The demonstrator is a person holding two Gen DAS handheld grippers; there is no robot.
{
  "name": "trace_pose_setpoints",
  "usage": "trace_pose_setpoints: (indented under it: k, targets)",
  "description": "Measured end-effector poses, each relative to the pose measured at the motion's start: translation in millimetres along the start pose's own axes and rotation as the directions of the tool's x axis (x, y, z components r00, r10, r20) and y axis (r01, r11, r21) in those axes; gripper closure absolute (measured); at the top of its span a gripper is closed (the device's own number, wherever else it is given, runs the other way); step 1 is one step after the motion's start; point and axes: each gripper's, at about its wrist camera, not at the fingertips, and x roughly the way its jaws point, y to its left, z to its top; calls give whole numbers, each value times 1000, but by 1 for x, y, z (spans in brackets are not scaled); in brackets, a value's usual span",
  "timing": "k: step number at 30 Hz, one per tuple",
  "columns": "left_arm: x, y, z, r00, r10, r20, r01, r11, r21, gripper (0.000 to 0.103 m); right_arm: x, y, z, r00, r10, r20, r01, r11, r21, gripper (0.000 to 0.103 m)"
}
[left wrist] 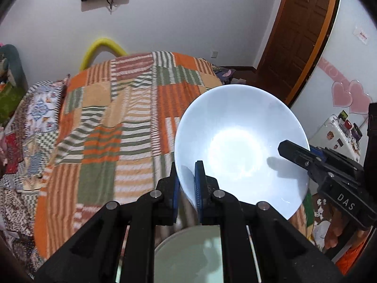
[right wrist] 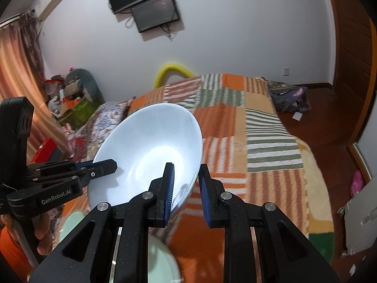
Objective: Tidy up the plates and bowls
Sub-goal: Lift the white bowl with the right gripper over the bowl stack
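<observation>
A pale green plate [left wrist: 188, 254] lies low in both views, just under the grippers and partly hidden by their black frames. Beyond it spreads a bed under an orange, green and cream striped quilt [left wrist: 122, 122], with a yellow foam tube [left wrist: 101, 47] arching at its far edge.

The white bowl [left wrist: 240, 146] is held in the air above the quilt, tilted so its inside faces the cameras. The left gripper [left wrist: 187, 184] pinches the bowl's near rim, one blue pad [left wrist: 199, 184] inside the bowl and the other outside, the jaws drawn close on the wall. The right gripper [right wrist: 186, 188] straddles the opposite rim: one pad [right wrist: 168, 188] lies inside against the wall, while the outer pad [right wrist: 203, 195] stands just off the bowl, so the jaws are slightly spread rather than clamped.

The room has white walls, a screen [right wrist: 155, 11] mounted high, a dark wooden door [left wrist: 299, 30], a red-brown floor [right wrist: 313, 122], a striped curtain [right wrist: 18, 75] and a cluttered corner [right wrist: 70, 94] beside the bed.
</observation>
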Motion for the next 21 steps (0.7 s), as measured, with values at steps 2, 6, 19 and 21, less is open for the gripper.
trace_pose_setpoints:
  k: [2,6,19,21]
  targets:
    - [-14,7,-9,1000,22,14,-22,1000,7,92,-1,13,-5,1000,16,2,-16,1000,-6,84]
    - [-41,27,-31,998,50,26,-50,999,-4,92,-2,38,-15,998,56,-4,-56,998,-11,84]
    - [-108,96,-92,989,128,68,-120,987,-103,92,13,122,-51,987,142,-71,-148,986,-80,84]
    - [-116,104,-102,988,138,70,-128,984,-122,92,14,132,-57,984,155,-82,-163,982,-92,84]
